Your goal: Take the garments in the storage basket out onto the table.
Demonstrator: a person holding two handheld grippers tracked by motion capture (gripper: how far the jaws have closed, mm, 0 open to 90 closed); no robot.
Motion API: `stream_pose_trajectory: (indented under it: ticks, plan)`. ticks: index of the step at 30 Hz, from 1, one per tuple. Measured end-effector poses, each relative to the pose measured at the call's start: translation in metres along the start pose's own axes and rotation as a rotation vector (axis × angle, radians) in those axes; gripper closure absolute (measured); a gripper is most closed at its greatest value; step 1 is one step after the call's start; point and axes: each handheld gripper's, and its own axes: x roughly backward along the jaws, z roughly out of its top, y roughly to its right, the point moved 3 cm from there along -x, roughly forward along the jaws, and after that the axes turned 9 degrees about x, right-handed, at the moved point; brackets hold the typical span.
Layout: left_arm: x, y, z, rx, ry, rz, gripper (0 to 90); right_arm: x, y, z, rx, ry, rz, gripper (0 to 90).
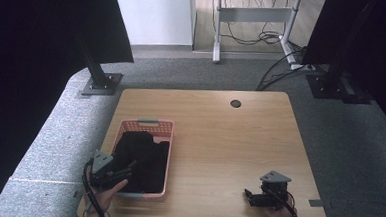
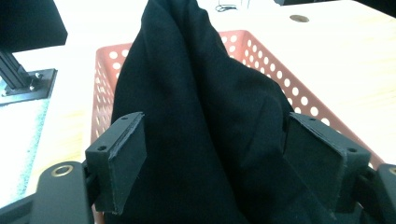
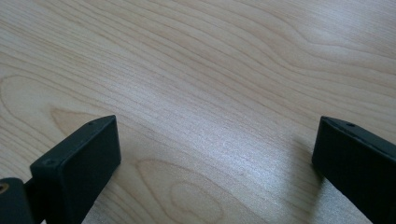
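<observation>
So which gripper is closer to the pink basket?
Left. The left gripper is at the pink basket, open around the black cloth inside. The right gripper is far off over bare table.

**Cam setup, quick rundown**

High view sits above the near edge, looking fwd and down over the whole table (image 1: 214,139). Left gripper view looks level and very close into the pink basket (image 2: 261,51), which the high view also shows. Right gripper view points down at bare wood, v. close.
</observation>
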Motion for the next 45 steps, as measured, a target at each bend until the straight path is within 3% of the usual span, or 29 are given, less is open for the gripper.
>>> stream_pose_trajectory:
  ticks: [6,20,32,45]
  plan:
    - [-0.002,0.003,0.007,-0.008,0.008,0.011,20.3,0.0,0.0,0.0,-0.002,0.0,-0.002,0.6]
    - [-0.016,-0.004,0.017,0.027,0.016,0.026,21.0,0.0,0.0,0.0,-0.004,-0.001,-0.004,0.6]
    - [-0.026,-0.006,0.029,0.015,0.025,0.076,21.0,0.0,0.0,0.0,-0.004,-0.001,-0.004,0.6]
    - [-0.046,-0.007,0.039,0.025,0.0,0.087,21.8,0.0,0.0,0.0,-0.006,-0.001,-0.007,0.6]
